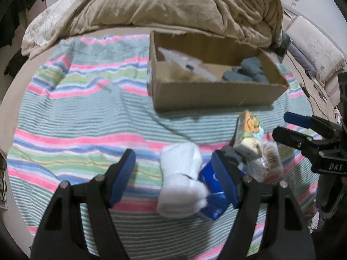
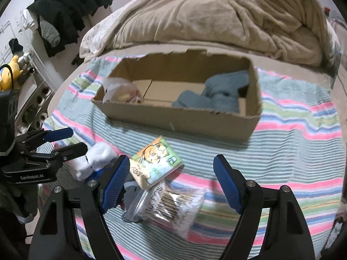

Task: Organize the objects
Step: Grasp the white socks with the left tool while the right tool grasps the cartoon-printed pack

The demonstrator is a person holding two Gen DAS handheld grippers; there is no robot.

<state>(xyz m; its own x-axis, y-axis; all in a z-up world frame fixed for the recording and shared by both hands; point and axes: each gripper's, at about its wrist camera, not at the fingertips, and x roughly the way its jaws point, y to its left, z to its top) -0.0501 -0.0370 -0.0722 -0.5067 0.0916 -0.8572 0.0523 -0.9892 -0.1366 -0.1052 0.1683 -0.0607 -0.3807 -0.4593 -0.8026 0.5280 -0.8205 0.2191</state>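
A cardboard box (image 1: 216,95) stands on the striped towel (image 1: 86,112); it holds blue-grey cloth (image 1: 247,71) and a clear plastic bag (image 1: 186,62). My left gripper (image 1: 173,171) is open, its jaws either side of a white sock bundle (image 1: 182,179) that lies on a blue packet (image 1: 212,195). My right gripper (image 2: 171,182) is open above a colourful picture packet (image 2: 156,162) and a clear bag with a barcode (image 2: 169,205). The box (image 2: 177,117) lies beyond them. The sock bundle (image 2: 93,160) shows at the left, by the left gripper (image 2: 71,140).
A rumpled beige duvet (image 1: 173,6) fills the bed behind the box. Dark clothes (image 2: 65,10) hang at the far left wall, with a yellow plush toy (image 2: 8,73) on a shelf. Cushions (image 1: 314,49) and cables lie at the right.
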